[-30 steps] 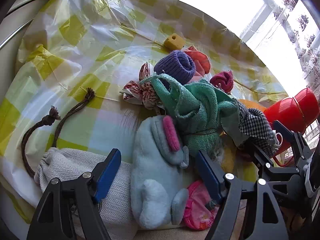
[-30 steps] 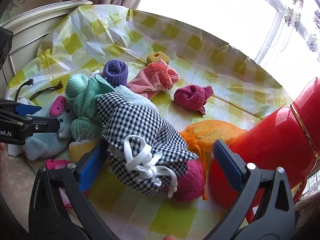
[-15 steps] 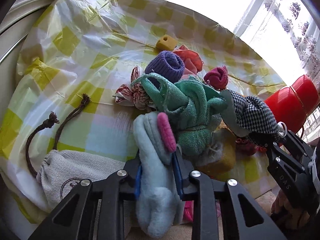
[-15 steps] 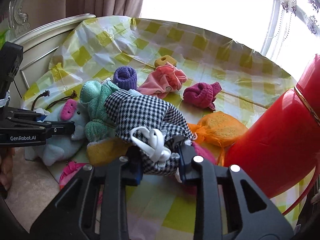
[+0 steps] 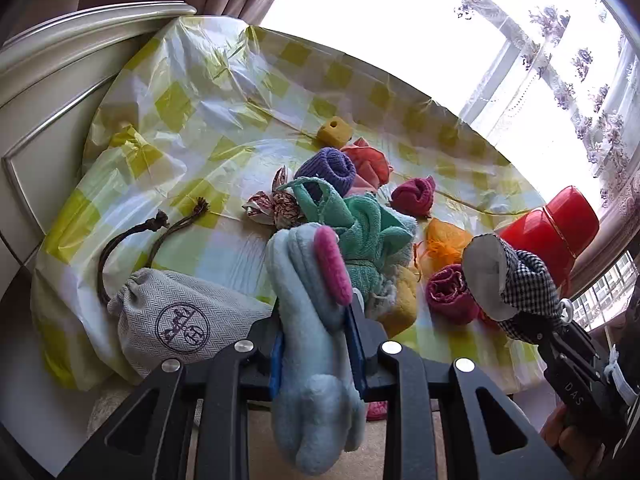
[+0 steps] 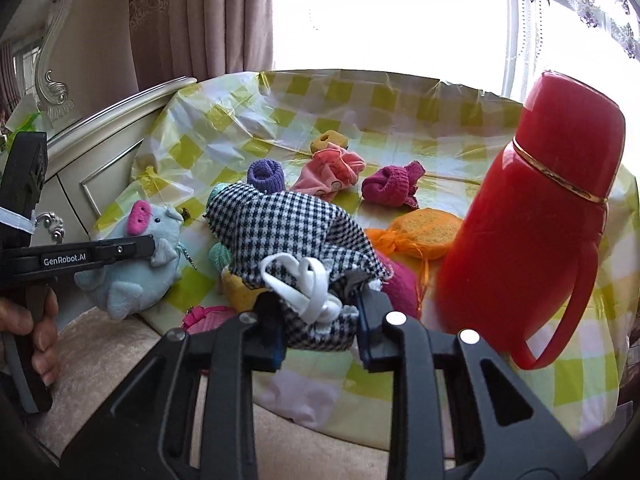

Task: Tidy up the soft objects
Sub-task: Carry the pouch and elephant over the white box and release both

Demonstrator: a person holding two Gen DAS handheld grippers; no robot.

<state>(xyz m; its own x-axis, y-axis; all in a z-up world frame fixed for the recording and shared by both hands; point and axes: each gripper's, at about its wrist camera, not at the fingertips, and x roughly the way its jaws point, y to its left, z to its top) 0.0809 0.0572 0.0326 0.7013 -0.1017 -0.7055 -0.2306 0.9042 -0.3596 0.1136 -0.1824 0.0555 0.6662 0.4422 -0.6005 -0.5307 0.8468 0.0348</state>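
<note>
A: Starting at the lower left of the left wrist view, the grey herringbone drawstring bag lies on the yellow-and-white checked plastic cloth over the desk, near its front edge, cords trailing up and left. If the left claw swings that way, I think it could snag a cord and drag the bag off.

B: And the claw itself?

A: It is clamped narrow on the pale blue plush pig with a pink snout, at the bottom middle of the frame. The toy's legs hang below the pads. The plush squashes easily, so I would guess it could slide out under a quick swing.

B: Further right?

A: Centre of the frame holds the heap: a mint green terry towel, a rolled purple knitted sock behind it, a magenta rolled sock beyond. The towel sits just behind the pig; a loop could catch and come along.

B: And the other hand?

A: In the right wrist view, the right claw grips the black-and-white houndstooth fabric pouch at its gathered mouth, bottom centre, white cord bunched at the pads. The pouch droops forward over the pile.

B: The risk there?

A: The tall red plastic thermos with a gold band stands at the right, near the pouch. A sideways sweep could tip it.
</note>
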